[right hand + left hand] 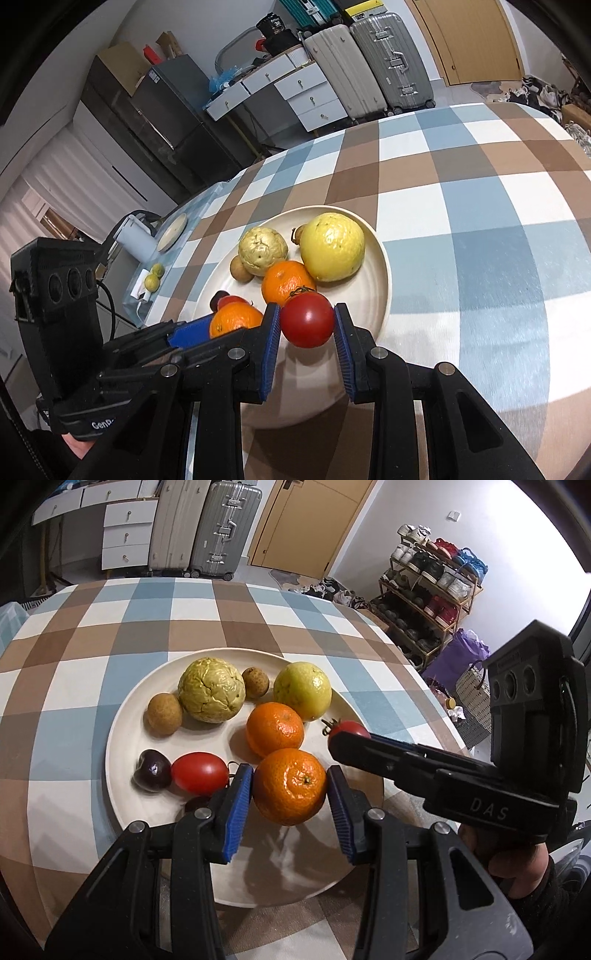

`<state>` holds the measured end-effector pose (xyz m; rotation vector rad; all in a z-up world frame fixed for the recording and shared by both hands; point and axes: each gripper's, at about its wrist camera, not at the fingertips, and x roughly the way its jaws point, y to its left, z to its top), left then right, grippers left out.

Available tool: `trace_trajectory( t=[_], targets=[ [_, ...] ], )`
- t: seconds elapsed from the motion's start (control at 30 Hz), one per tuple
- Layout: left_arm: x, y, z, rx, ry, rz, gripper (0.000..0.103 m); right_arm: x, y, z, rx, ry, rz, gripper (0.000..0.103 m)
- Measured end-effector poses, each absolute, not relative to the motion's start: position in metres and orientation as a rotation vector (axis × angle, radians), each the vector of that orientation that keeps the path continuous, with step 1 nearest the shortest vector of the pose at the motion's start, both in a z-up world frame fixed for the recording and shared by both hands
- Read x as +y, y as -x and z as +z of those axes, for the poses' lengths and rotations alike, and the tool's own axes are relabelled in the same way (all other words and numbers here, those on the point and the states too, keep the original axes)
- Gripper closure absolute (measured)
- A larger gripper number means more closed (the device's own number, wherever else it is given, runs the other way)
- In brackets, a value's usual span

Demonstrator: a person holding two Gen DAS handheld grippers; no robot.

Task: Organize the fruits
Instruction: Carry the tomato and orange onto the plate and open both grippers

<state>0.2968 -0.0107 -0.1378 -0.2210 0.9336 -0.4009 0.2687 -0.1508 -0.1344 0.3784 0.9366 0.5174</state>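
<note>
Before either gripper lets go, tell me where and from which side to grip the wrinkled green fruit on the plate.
Grip the wrinkled green fruit across its widest middle, coming from above. It is round, and a small brown fruit touches one side while another sits close on the other, so a side approach looks crowded. Open the fingers wide.

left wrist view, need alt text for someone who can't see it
The left gripper holds a mandarin between its blue fingers over a cream plate of mixed fruit on a checked tablecloth. The right gripper reaches in from the right, at a small red tomato near the plate's rim.
</note>
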Motion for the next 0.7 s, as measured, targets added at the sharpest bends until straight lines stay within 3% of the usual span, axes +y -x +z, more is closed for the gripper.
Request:
trace_trajectory(
  t=[0.2, 0.43, 0.57, 0.6, 0.7],
  targets=[
    [-0.011, -0.298, -0.139, 0.92, 0.212, -0.403, 0.065, -0.146, -0.272, -0.14, 0.942, -0.375, 0.518, 0.073],
    [-0.01, -0.293, -0.126, 0.888, 0.199, -0.387, 0.064, -0.156, -0.267, -0.133, 0.9, -0.412, 0.523, 0.056],
    [-0.01, -0.286, -0.119, 0.877, 0.188, -0.379, 0.062, -0.167, -0.256, -0.123, 0.865, -0.437, 0.503, 0.052],
    [-0.01, -0.283, -0.118, 0.876, 0.188, -0.378, 0.062, -0.169, -0.254, -0.12, 0.858, -0.437, 0.494, 0.049],
    [-0.01, -0.272, -0.109, 0.868, 0.187, -0.371, 0.061, -0.176, -0.244, -0.115, 0.837, -0.442, 0.464, 0.023]
  ],
)
